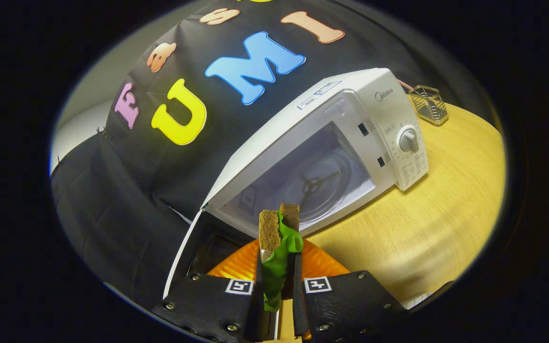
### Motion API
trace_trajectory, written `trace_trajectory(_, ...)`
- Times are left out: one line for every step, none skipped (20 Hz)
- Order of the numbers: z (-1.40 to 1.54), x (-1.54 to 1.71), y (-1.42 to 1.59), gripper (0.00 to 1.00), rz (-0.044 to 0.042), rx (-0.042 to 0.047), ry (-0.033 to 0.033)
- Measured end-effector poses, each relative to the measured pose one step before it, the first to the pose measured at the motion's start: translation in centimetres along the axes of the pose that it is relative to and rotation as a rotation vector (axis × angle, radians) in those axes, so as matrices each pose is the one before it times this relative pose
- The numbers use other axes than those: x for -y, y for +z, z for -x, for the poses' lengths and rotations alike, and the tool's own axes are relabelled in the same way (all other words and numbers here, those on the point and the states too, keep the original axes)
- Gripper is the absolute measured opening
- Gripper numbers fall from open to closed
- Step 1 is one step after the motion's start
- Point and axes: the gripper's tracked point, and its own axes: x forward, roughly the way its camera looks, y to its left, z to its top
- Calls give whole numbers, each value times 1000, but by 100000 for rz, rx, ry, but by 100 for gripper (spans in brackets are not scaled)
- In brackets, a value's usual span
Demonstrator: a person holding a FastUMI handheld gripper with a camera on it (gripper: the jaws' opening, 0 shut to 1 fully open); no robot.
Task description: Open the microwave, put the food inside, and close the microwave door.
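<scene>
A white microwave (384,114) stands on the wooden table (436,224) with its door (193,257) swung wide open to the left. Inside, the glass turntable (320,183) is bare. My gripper (278,267) is shut on a toy sandwich (279,238): two brown bread slices with green lettuce hanging down between my fingers. The sandwich is held upright just in front of the cavity opening, above an orange ridged plate (322,264) that lies under the fingers.
A small wire mesh basket (428,105) sits on the table behind the microwave's right side. The control panel with a round dial (408,140) faces front. Bare wooden tabletop stretches to the right of the microwave.
</scene>
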Motion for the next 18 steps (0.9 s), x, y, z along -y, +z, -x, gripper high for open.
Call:
trace_trajectory(-788,84,331,24,-592,1694,-523)
trace_trajectory(-869,227,346,24,-1146,1642,-757)
trace_trajectory(-668,118,185,24,-1456,1523,-649)
trace_trajectory(-799,101,362,24,-1185,1401,-322)
trace_trajectory(-907,245,284,24,-1270,1321,-432)
trace_trajectory(-943,300,236,24,-796,1720,-833)
trace_trajectory(-842,384,402,24,-117,2462,-1346)
trace_trajectory(-887,382,172,24,-579,1489,-1423)
trace_trajectory(-819,328,-96,24,-1275,843,-959)
trace_trajectory(-807,178,41,24,-1685,1037,-537)
trace_trajectory(-724,31,74,24,-1661,1137,8)
trace_trajectory(-730,-64,127,24,-1524,1582,70)
trace_trajectory(-611,-29,189,24,-1631,2099,67)
trace_trajectory(-682,-128,217,25,-1878,2329,577)
trace_trajectory(-689,-98,208,24,-1918,2240,392)
trace_trajectory(-772,74,189,24,-1797,1849,-234)
trace_trajectory(-731,199,248,24,-1818,2043,-431)
trace_trajectory(-724,226,293,24,-1970,2286,-662)
